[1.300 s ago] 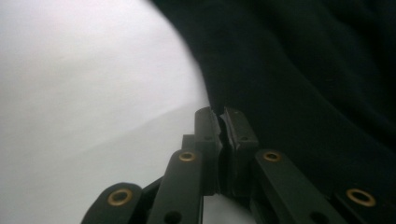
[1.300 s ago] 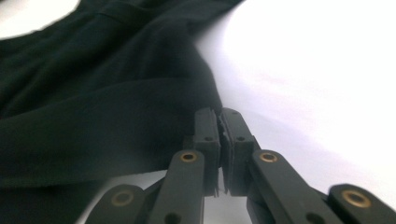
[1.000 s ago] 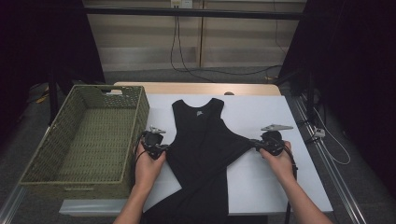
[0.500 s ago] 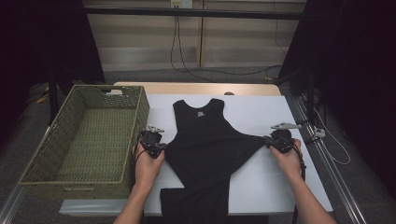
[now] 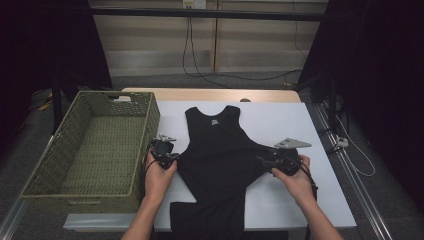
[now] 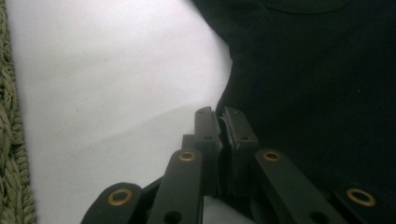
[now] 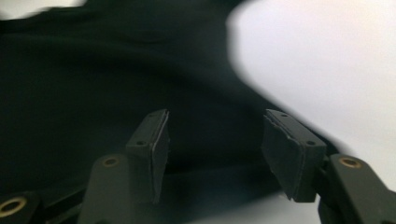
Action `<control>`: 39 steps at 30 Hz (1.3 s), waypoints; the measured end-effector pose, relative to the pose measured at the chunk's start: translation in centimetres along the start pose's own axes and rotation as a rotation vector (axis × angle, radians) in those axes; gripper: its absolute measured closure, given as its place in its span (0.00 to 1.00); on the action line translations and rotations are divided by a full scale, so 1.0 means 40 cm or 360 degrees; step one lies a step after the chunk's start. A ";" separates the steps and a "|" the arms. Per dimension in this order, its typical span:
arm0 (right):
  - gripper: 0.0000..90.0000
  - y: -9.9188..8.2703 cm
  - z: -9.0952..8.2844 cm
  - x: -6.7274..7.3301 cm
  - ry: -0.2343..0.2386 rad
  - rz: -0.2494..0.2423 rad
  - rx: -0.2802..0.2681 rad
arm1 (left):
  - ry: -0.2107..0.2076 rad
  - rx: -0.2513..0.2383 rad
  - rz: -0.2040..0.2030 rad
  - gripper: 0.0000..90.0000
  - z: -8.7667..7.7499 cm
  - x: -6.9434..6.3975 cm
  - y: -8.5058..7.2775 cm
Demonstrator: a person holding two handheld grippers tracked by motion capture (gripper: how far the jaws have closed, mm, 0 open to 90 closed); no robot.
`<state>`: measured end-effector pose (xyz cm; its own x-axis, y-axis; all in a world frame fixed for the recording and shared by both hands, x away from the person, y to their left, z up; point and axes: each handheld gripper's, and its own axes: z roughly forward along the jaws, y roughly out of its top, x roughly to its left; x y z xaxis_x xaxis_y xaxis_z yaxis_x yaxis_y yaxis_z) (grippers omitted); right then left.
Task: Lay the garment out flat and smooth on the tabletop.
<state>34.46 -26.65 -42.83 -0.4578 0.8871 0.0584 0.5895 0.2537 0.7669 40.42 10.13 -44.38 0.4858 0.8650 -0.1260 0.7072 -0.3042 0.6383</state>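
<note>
We kept the left tongs [image 5: 172,156] clamped on the black sleeveless cotton top [image 5: 220,150] spread mid-bench, anchoring it flat, while the right tongs [image 5: 265,161], just opening, stood apart, releasing its right edge.

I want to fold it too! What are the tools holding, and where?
The left tool pinches the black tank top at its side edge. The right tool has just opened and holds nothing.

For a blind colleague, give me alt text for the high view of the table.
A black tank top lies spread on a white table, the left gripper clamped on one side edge and the right gripper open at the opposite edge. A green woven basket sits at the left.
</note>
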 end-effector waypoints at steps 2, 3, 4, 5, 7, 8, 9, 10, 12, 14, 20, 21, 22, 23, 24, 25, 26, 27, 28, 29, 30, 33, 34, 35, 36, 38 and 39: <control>0.46 -0.001 0.005 0.051 0.0123 -0.0045 0.0015 | 0.0007 0.0001 0.0001 0.95 0.000 -0.002 0.000; 0.46 -0.003 0.008 0.067 0.0152 -0.0074 0.0020 | 0.0008 0.0006 0.0001 0.95 -0.001 -0.002 0.000; 0.46 -0.006 0.010 0.087 0.0193 -0.0109 0.0039 | -0.0006 0.0006 -0.0002 0.95 -0.001 -0.003 0.000; 0.46 -0.009 0.012 0.106 0.0243 -0.0128 0.0041 | -0.0004 -0.0001 0.0005 0.95 0.000 -0.002 0.000; 0.46 -0.012 0.012 0.138 0.0320 -0.0177 0.0046 | -0.0003 0.0004 0.0005 0.95 -0.001 -0.002 0.000; 0.46 -0.012 0.009 0.151 0.0347 -0.0194 0.0039 | -0.0005 -0.0005 -0.0002 0.95 0.000 -0.002 -0.001; 0.46 -0.013 0.007 0.163 0.0383 -0.0197 0.0038 | -0.0010 -0.0001 -0.0001 0.95 -0.001 -0.001 -0.001; 0.46 -0.014 0.006 0.174 0.0398 -0.0210 0.0040 | -0.0011 -0.0003 -0.0003 0.95 -0.001 -0.001 -0.001; 0.46 -0.016 0.004 0.194 0.0434 -0.0217 0.0046 | -0.0009 -0.0004 -0.0004 0.95 -0.001 -0.001 -0.001; 0.45 -0.017 0.005 0.213 0.0492 -0.0212 0.0032 | -0.0005 -0.0009 0.0000 0.95 -0.001 -0.002 -0.001; 0.46 -0.021 0.022 0.275 0.0638 -0.0256 0.0059 | -0.0001 -0.0017 -0.0015 0.95 0.003 -0.005 0.000; 0.50 -0.024 0.027 0.283 0.0666 -0.0259 0.0083 | -0.0003 -0.0018 -0.0021 0.95 0.002 -0.004 0.000; 0.55 -0.028 0.031 0.290 0.0685 -0.0277 0.0110 | -0.0015 -0.0002 -0.0010 0.94 0.000 -0.002 0.000; 0.66 -0.032 0.033 0.295 0.0702 -0.0300 0.0118 | -0.0014 -0.0008 -0.0013 0.94 0.000 -0.003 -0.001; 0.79 -0.036 0.030 0.300 0.0727 -0.0320 0.0134 | -0.0016 -0.0002 -0.0018 0.94 0.001 -0.004 -0.001; 0.90 -0.039 0.026 0.300 0.0730 -0.0363 0.0135 | -0.0002 -0.0015 -0.0016 0.95 0.002 -0.003 0.000; 0.99 -0.040 0.020 0.298 0.0731 -0.0361 0.0128 | -0.0006 -0.0016 -0.0017 0.95 0.002 -0.002 0.000; 0.99 -0.041 0.013 0.290 0.0757 -0.0348 0.0113 | -0.0018 -0.0010 -0.0013 0.95 0.001 -0.001 0.000; 1.00 -0.041 0.002 0.280 0.0779 -0.0320 0.0111 | -0.0019 -0.0010 -0.0021 0.95 0.001 0.000 0.000; 1.00 -0.044 -0.011 0.270 0.0777 -0.0320 0.0112 | -0.0021 -0.0008 -0.0026 0.95 0.000 0.001 0.000; 1.00 -0.048 -0.025 0.258 0.0766 -0.0314 0.0100 | -0.0020 -0.0015 -0.0029 0.95 0.000 0.002 0.000; 1.00 -0.071 -0.065 0.224 0.0752 -0.0282 0.0080 | -0.0016 -0.0021 -0.0023 0.95 0.000 0.000 0.006; 1.00 -0.080 -0.078 0.212 0.0739 -0.0274 0.0079 | -0.0014 -0.0027 -0.0028 0.95 0.002 -0.002 0.008; 1.00 -0.092 -0.093 0.197 0.0729 -0.0253 0.0079 | -0.0005 -0.0024 -0.0025 0.95 0.002 -0.004 0.010; 1.00 -0.099 -0.101 0.188 0.0724 -0.0251 0.0075 | -0.0005 -0.0031 -0.0020 0.95 0.003 -0.006 0.013; 1.00 -0.117 -0.127 0.163 0.0674 -0.0235 0.0069 | -0.0002 -0.0022 -0.0005 0.95 0.004 -0.009 0.018; 1.00 -0.125 -0.139 0.149 0.0655 -0.0233 0.0062 | 0.0003 -0.0023 -0.0015 0.95 0.007 -0.011 0.020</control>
<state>25.07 -24.76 -42.78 -0.7607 0.6154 0.2066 0.5197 0.3866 0.7619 40.92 9.40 -44.02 0.4781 0.8685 -0.1307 0.7041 -0.2901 0.6482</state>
